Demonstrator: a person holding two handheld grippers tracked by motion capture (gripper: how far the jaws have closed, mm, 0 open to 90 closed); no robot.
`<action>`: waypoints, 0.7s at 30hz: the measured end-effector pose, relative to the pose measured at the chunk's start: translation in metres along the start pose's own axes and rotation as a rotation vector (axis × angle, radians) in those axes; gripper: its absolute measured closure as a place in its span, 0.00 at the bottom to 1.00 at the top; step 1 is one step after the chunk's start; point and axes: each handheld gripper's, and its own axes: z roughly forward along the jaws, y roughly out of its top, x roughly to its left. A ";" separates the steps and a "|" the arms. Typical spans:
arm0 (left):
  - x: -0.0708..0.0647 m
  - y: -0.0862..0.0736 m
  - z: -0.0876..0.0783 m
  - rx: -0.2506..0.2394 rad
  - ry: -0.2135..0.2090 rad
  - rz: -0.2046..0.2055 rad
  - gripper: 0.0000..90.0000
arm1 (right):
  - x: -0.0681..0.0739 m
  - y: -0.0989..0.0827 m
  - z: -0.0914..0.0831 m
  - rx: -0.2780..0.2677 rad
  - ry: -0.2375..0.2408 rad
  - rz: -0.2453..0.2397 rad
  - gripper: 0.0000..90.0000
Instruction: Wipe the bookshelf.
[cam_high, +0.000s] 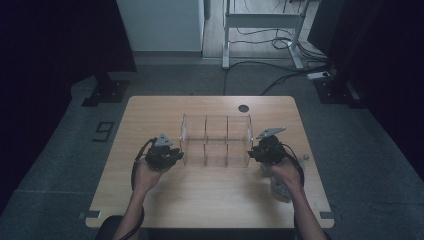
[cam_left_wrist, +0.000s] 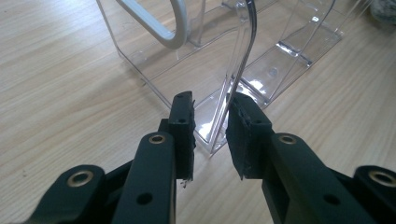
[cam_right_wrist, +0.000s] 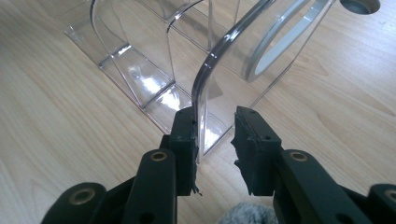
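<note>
Left tool (cam_left_wrist: 210, 126) and right tool (cam_right_wrist: 215, 133), each partly spread (jaws astride, not pinching) an end wall of the clear rack (cam_high: 216, 140) on the surface (cam_high: 150, 120).

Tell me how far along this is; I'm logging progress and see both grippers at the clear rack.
Done: each open gripper straddles an end wall of the clear rack, the left gripper and the right gripper. In hand: lining up, gaps visible beside both walls. Left: closing; the rack sits flat on the table.
</note>
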 end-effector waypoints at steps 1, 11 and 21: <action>0.000 0.001 0.000 0.001 0.002 0.000 0.79 | -0.001 0.001 0.001 0.001 0.000 0.001 0.75; -0.004 0.000 -0.009 -0.019 0.010 -0.024 0.50 | 0.003 -0.002 -0.003 -0.004 0.031 -0.021 0.43; -0.018 -0.004 -0.032 -0.021 -0.006 0.002 0.16 | 0.011 -0.008 -0.021 0.004 0.092 -0.024 0.22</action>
